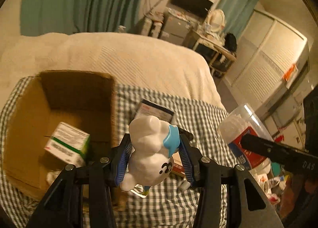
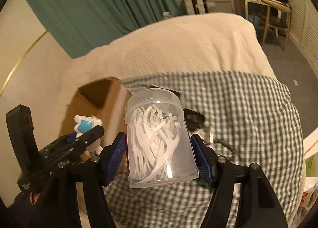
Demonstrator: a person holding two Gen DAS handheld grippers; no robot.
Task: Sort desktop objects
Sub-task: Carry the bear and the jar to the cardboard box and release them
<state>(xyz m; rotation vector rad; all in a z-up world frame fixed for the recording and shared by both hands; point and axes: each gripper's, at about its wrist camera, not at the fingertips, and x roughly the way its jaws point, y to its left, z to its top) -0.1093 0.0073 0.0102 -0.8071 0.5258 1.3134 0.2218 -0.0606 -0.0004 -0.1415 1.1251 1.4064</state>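
My left gripper is shut on a white toy figure with a blue star, held above the checked cloth just right of an open cardboard box. A green-and-white carton lies inside the box. My right gripper is shut on a clear plastic jar of white floss picks, lifted over the cloth. The jar also shows in the left wrist view, and the toy in the right wrist view, to the left of the jar.
A dark-edged flat packet and a red-edged item lie on the checked cloth beyond the toy. A small dark object lies behind the jar. A cream bedspread lies beyond. Clutter sits low right.
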